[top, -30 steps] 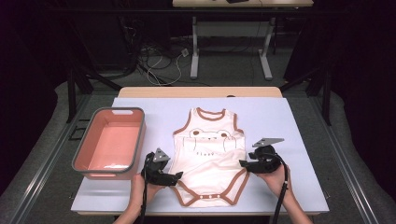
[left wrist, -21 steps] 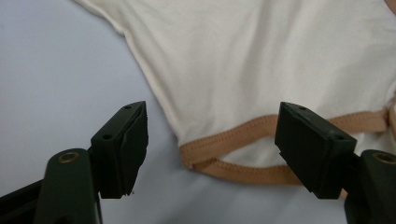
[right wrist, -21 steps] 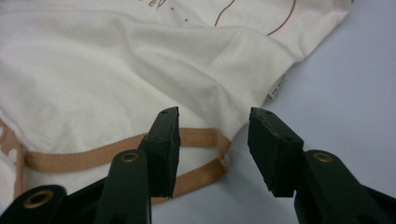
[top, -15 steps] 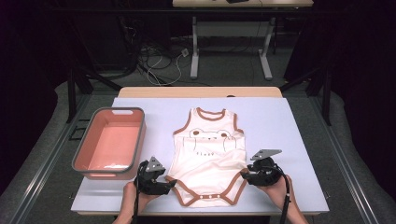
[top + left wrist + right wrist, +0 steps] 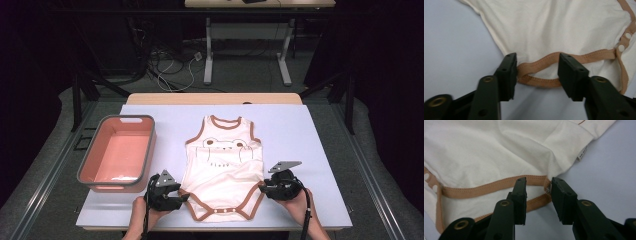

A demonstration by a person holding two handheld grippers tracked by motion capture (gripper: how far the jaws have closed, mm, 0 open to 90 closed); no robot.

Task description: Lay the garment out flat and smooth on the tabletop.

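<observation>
A cream baby bodysuit [image 5: 222, 170] with brown trim and a bear print lies flat on the pale table [image 5: 310, 150], neck away from the person. My left gripper [image 5: 184, 196] lies at its lower left leg opening. In the left gripper view the jaws [image 5: 536, 72] straddle a loop of the brown trim [image 5: 541, 61]; they have just been closing and a gap remains. My right gripper [image 5: 262, 189] is at the lower right leg opening. Its jaws [image 5: 538, 192] have been closing too and stand narrow around the corner of the trim [image 5: 546, 182], without pressing on it.
A salmon-pink basin [image 5: 87, 172] with a grey rim stands at the table's left, close to my left hand. White snaps [image 5: 625, 41] line the crotch hem between the grippers. Beyond the table are desk legs and cables on a dark floor.
Both grippers have slid a little toward the near edge, to the bodysuit's lower corners. The bodysuit itself lies as before.
</observation>
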